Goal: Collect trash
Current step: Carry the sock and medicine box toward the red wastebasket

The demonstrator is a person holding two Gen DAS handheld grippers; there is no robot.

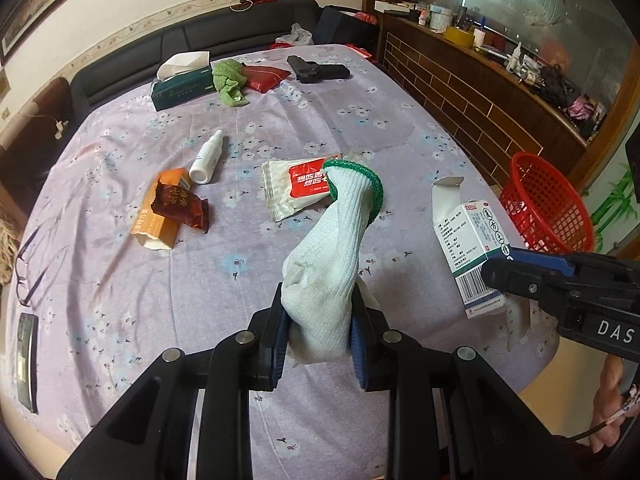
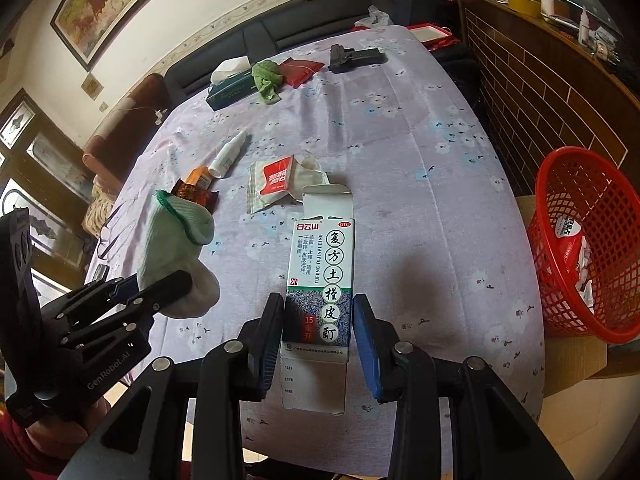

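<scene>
Nearest: left tool (image 1: pixel 318 334) clamped on a white knit glove with green cuff (image 1: pixel 340 240); right tool (image 2: pixel 318 336) gripping a white-and-green medicine carton with open flap (image 2: pixel 322 280). Both lifted above the lilac floral-clothed desk (image 2: pixel 420 200). Beyond, still uncollected: white-and-red snack packet (image 1: pixel 298 188), orange box with brown wrapper (image 1: pixel 170 208). Right of desk: red mesh plastic basket (image 2: pixel 588 248), some trash already inside. Farthest: black sofa (image 1: pixel 200 36).

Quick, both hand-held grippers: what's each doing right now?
Left hand-held gripper: shut on the white glove.
Right hand-held gripper: shut on the medicine box.
</scene>
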